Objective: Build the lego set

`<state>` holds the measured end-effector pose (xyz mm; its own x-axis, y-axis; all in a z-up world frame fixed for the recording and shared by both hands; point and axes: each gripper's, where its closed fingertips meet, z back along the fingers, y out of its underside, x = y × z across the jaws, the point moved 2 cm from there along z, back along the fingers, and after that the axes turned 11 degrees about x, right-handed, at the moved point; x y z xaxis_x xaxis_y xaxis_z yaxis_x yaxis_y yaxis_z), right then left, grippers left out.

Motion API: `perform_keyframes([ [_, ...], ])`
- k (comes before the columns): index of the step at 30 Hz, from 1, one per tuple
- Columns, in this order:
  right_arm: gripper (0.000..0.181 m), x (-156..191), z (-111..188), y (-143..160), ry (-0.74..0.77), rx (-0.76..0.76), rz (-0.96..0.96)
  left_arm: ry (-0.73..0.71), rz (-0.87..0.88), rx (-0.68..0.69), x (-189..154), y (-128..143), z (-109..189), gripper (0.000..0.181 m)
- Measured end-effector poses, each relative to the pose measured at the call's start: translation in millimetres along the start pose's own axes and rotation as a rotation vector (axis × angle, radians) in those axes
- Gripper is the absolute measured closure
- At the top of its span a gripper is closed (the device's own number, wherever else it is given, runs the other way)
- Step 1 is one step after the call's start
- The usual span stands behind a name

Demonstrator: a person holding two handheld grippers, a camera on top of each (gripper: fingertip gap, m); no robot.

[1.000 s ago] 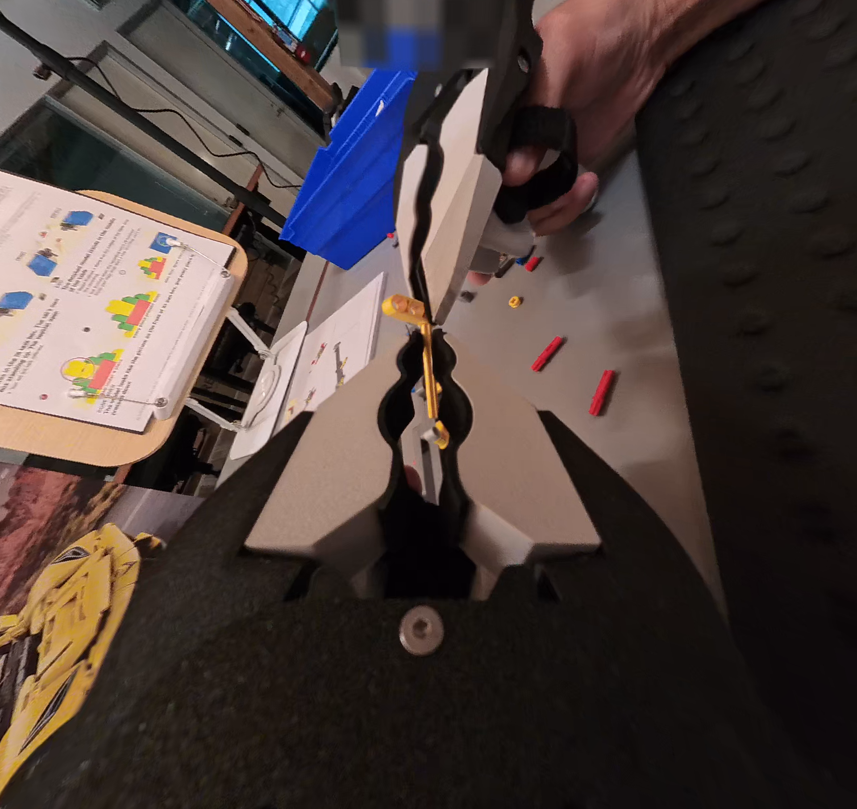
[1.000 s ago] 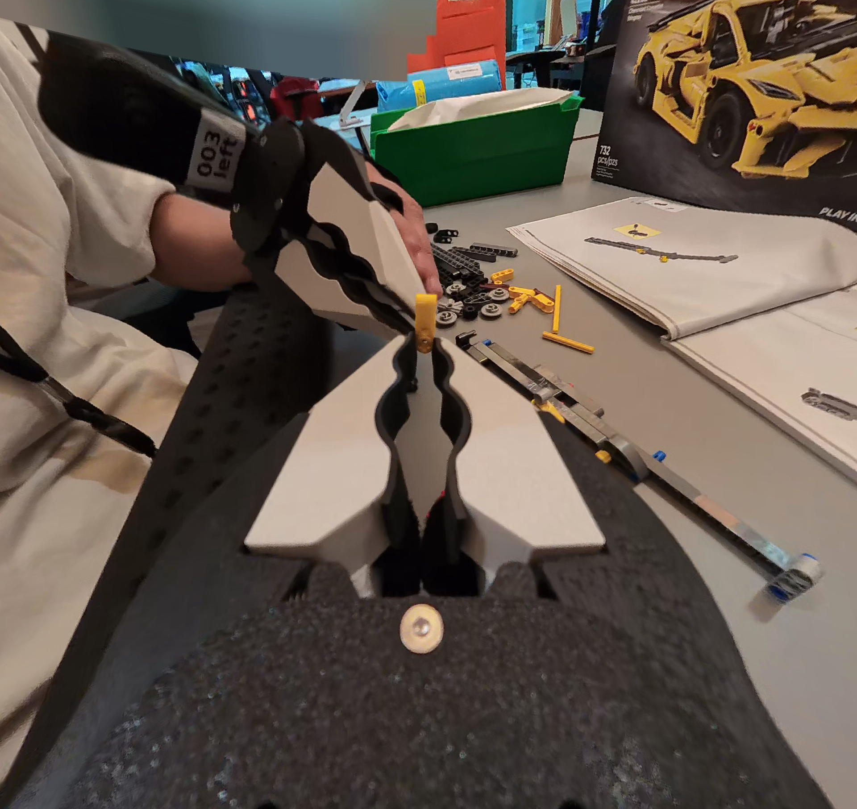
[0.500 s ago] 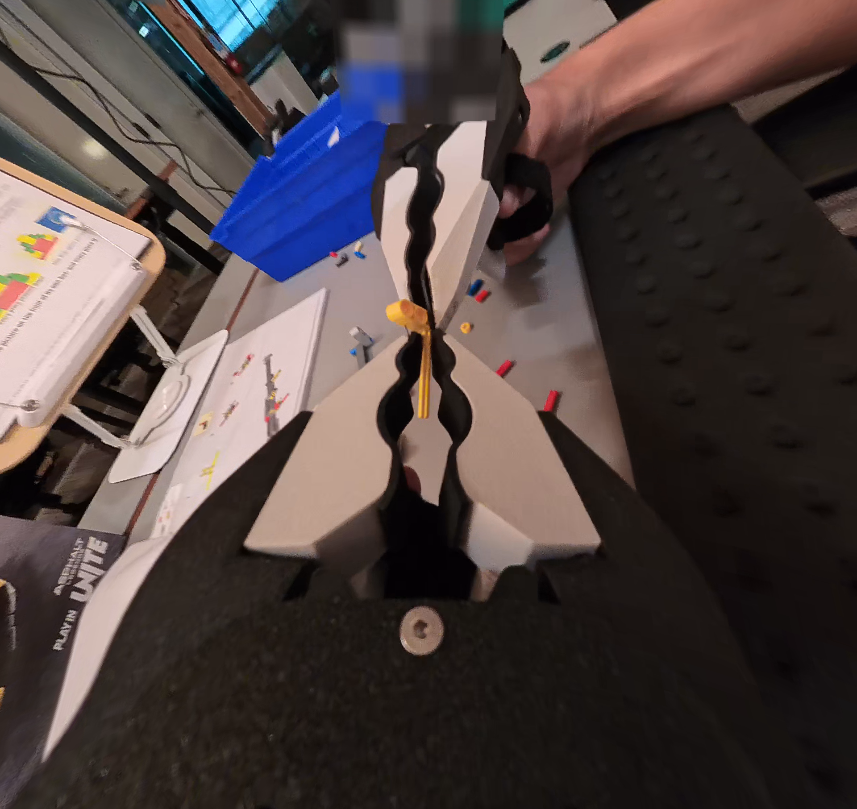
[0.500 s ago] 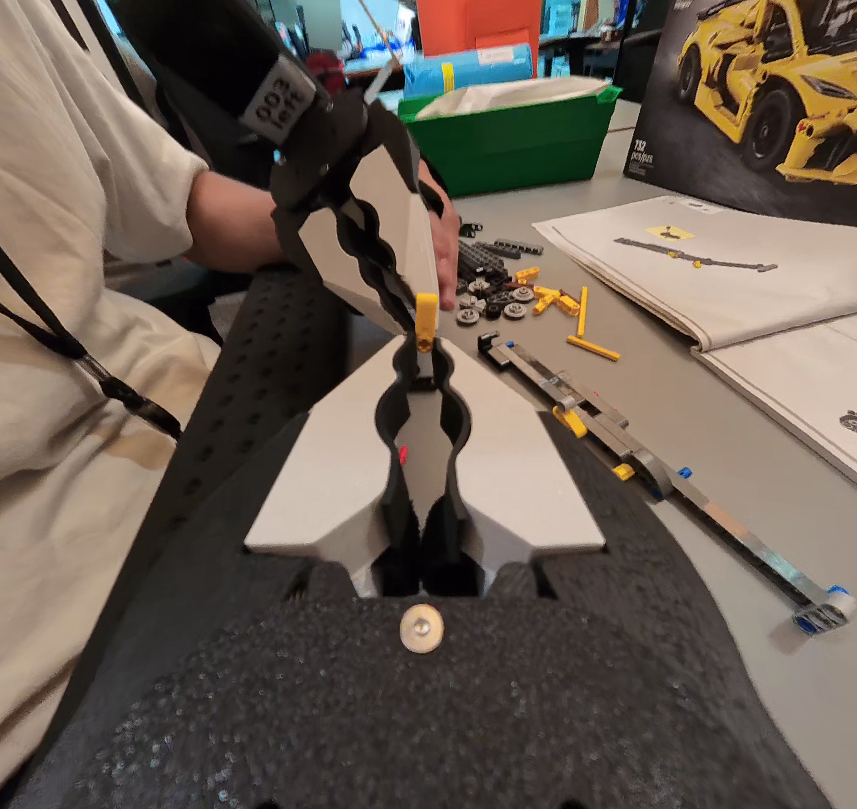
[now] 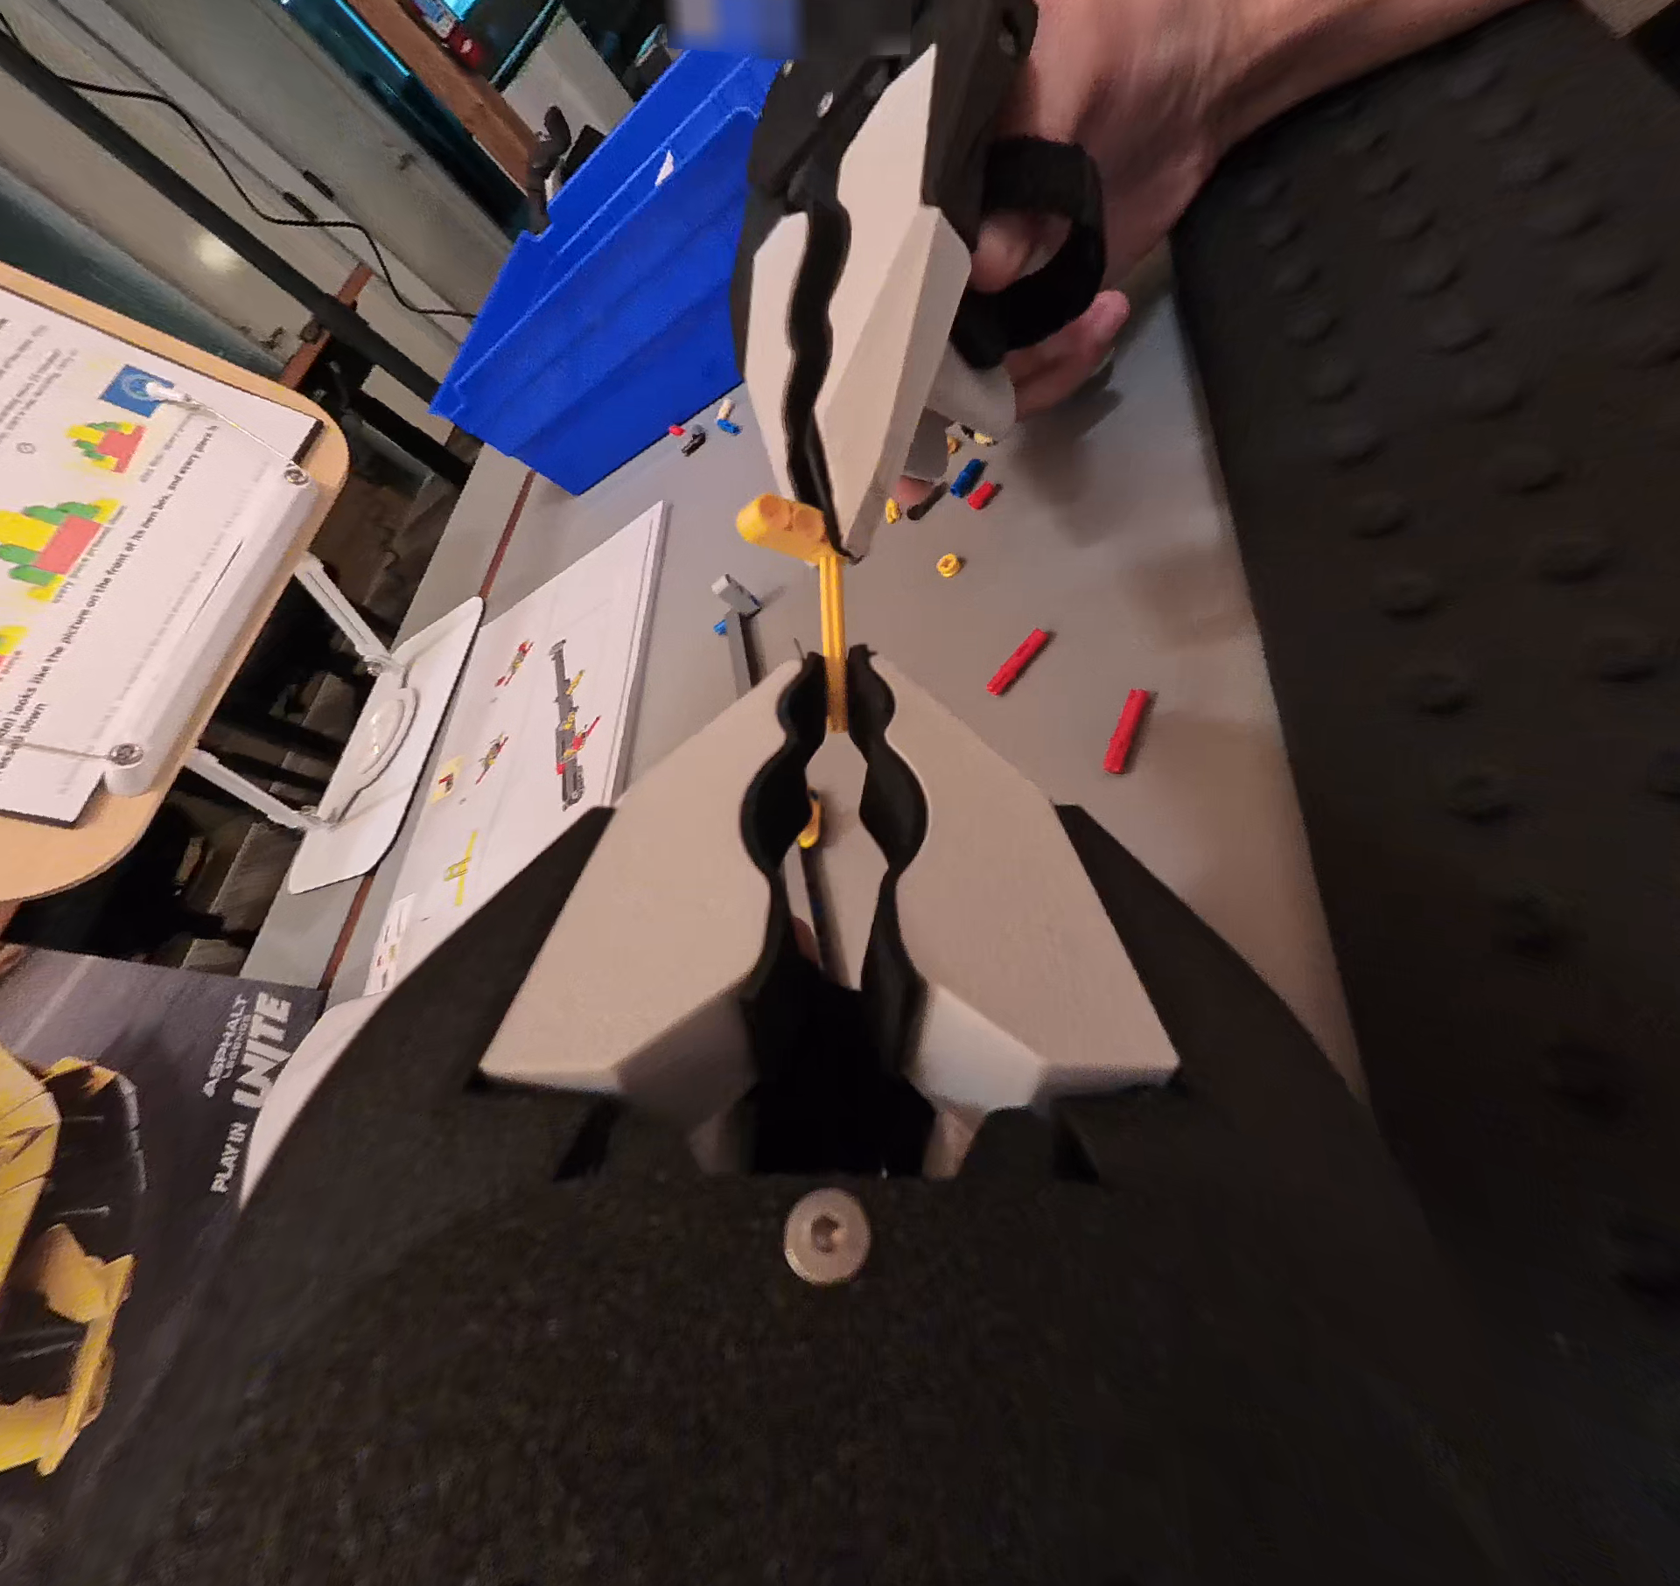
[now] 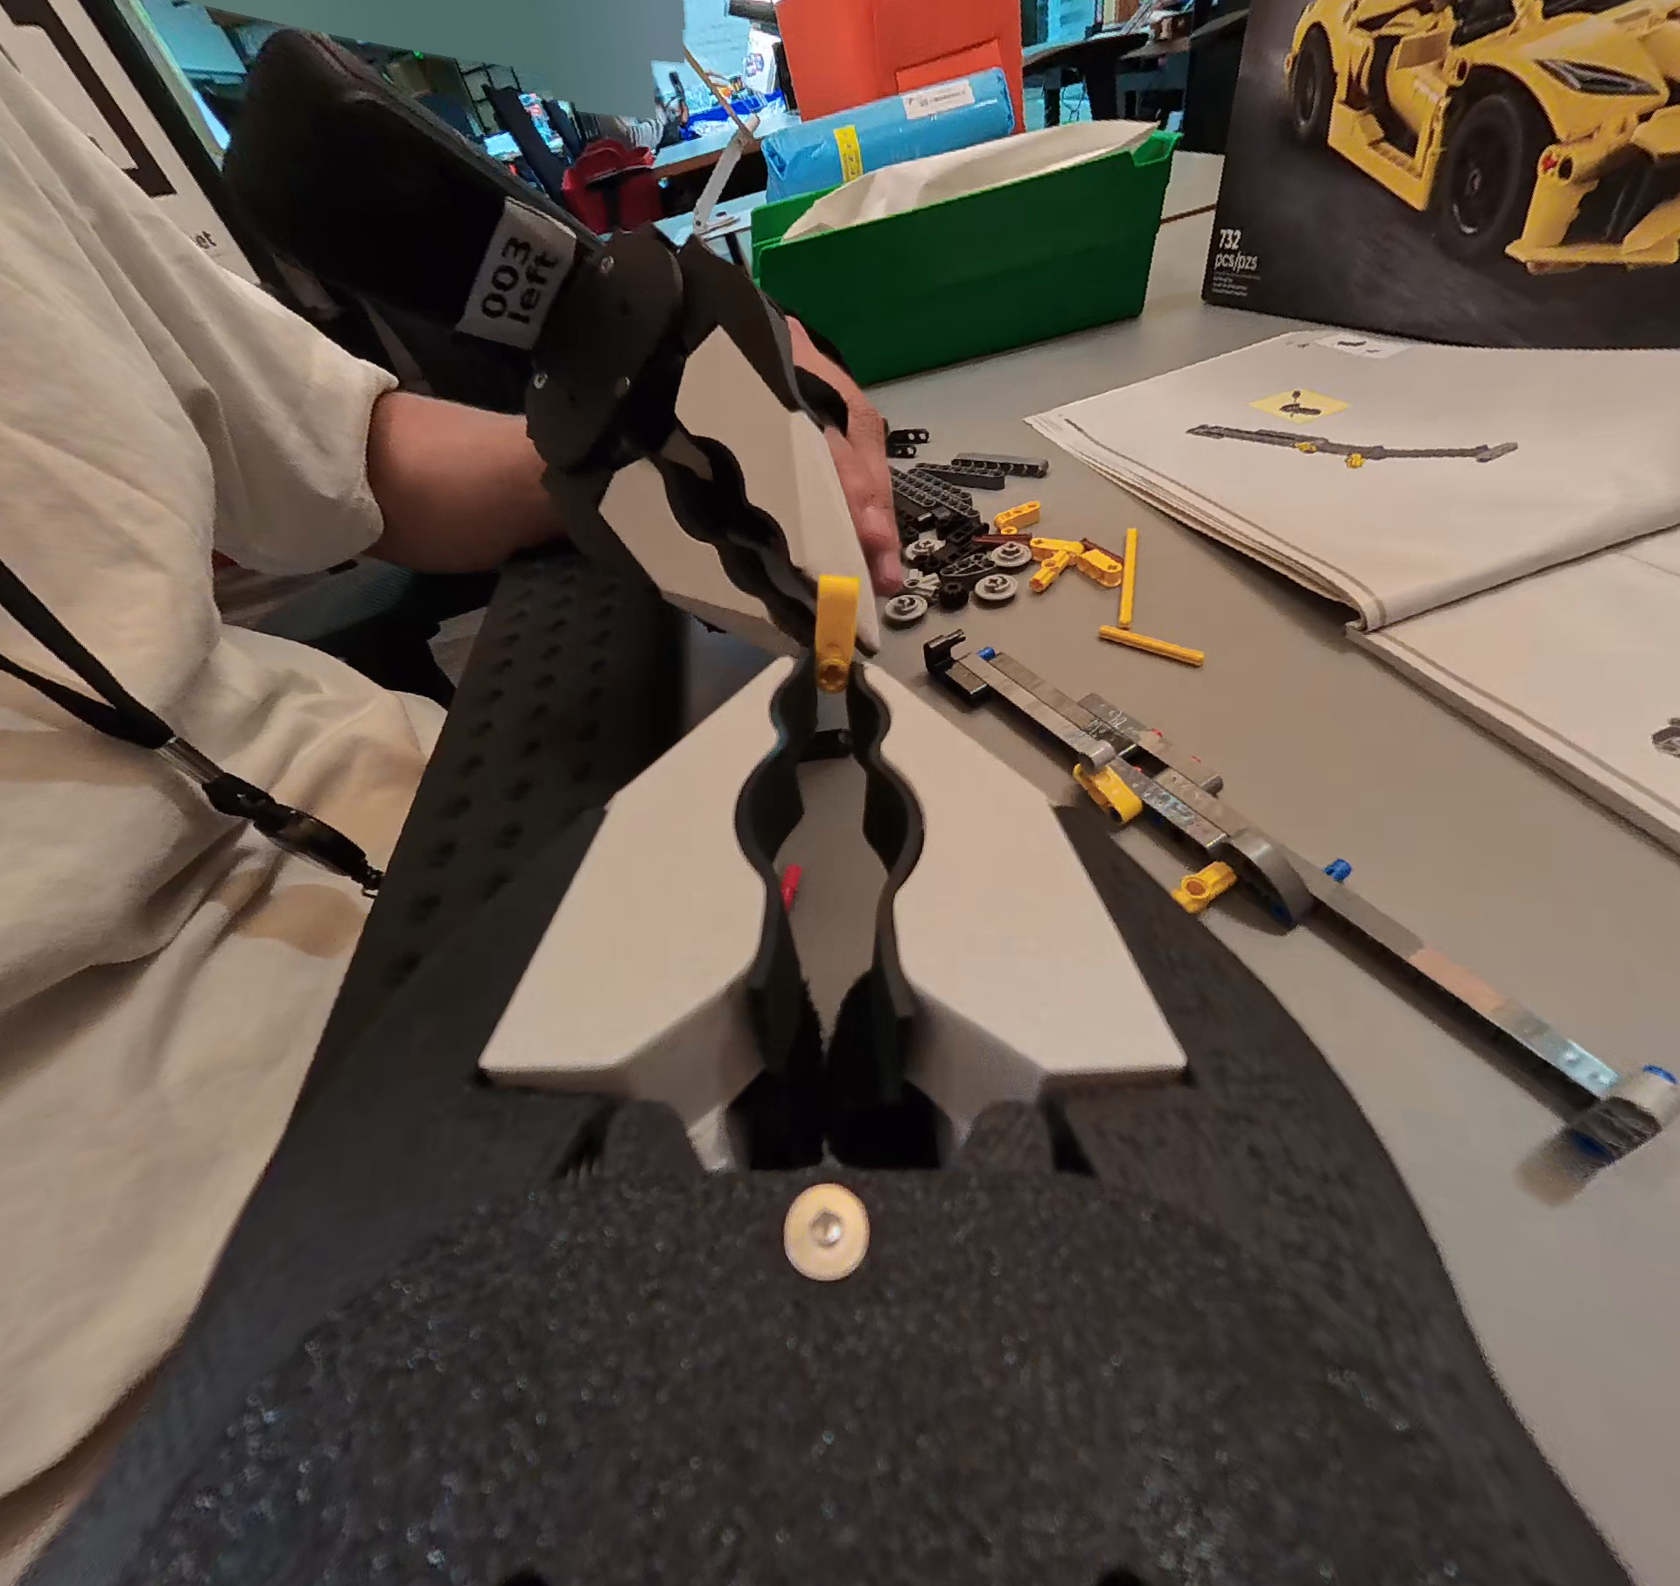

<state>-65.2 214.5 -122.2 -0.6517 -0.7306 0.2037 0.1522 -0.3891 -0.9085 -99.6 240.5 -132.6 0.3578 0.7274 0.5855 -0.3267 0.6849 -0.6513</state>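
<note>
My left gripper is shut on a thin yellow axle that sticks forward out of its tips. My right gripper comes down from above and is shut on a yellow connector at the axle's far end. In the right wrist view, my right gripper pinches the yellow connector at its tips, and the left gripper meets it from the upper left. Both are held in the air above the grey table.
A long grey assembly lies on the table by an open instruction booklet. Loose black, grey and yellow parts, a green bin and the set box stand behind. Red pins, a blue bin and a black mat show in the left wrist view. Only a small space, under 4 cm, lies between the two pairs of fingers.
Both grippers have tilted and shifted together over the table, still shut on the yellow pieces. A little more of the axle shows between the two pairs of tips.
</note>
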Motion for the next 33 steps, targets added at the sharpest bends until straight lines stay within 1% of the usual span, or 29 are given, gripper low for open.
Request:
perform_keyframes([
  [3, 0.175, 0.8, 0.2, 0.0, -0.018, -0.004, -0.019, 0.025, 0.019, -0.002, -0.4, -0.9, 0.6, 0.179],
  [8, 0.175, 1.8, -3.1, 3.8, -0.023, 0.015, -0.021, 0.025, -0.021, 0.024, -3.6, 2.0, -0.7, 0.179],
  [17, 0.176, 2.2, -6.3, 1.9, -0.035, 0.01, -0.023, 0.032, -0.001, 0.026, -2.9, 1.0, -0.5, 0.179],
  [21, 0.175, 4.4, -17.1, 10.3, -0.033, 0.082, -0.003, 0.045, -0.03, 0.04, -10.2, -0.6, -4.6, 0.179],
  [22, 0.175, 3.1, -16.6, 8.8, -0.03, 0.069, -0.014, 0.031, -0.03, 0.044, -8.6, -0.1, -5.0, 0.179],
  [25, 0.175, -0.4, -11.7, 1.7, -0.043, 0.033, -0.054, 0.025, 0.043, 0.024, -1.5, -4.7, -5.3, 0.179],
  [30, 0.175, -6.7, -7.2, 0.3, -0.079, 0.007, -0.203, -0.044, 0.017, 0.01, 3.8, -1.5, -4.3, 0.175],
  [33, 0.175, -6.7, -5.5, -1.8, -0.105, -0.005, -0.241, -0.047, 0.02, -0.009, 5.9, -2.7, -1.6, 0.178],
])
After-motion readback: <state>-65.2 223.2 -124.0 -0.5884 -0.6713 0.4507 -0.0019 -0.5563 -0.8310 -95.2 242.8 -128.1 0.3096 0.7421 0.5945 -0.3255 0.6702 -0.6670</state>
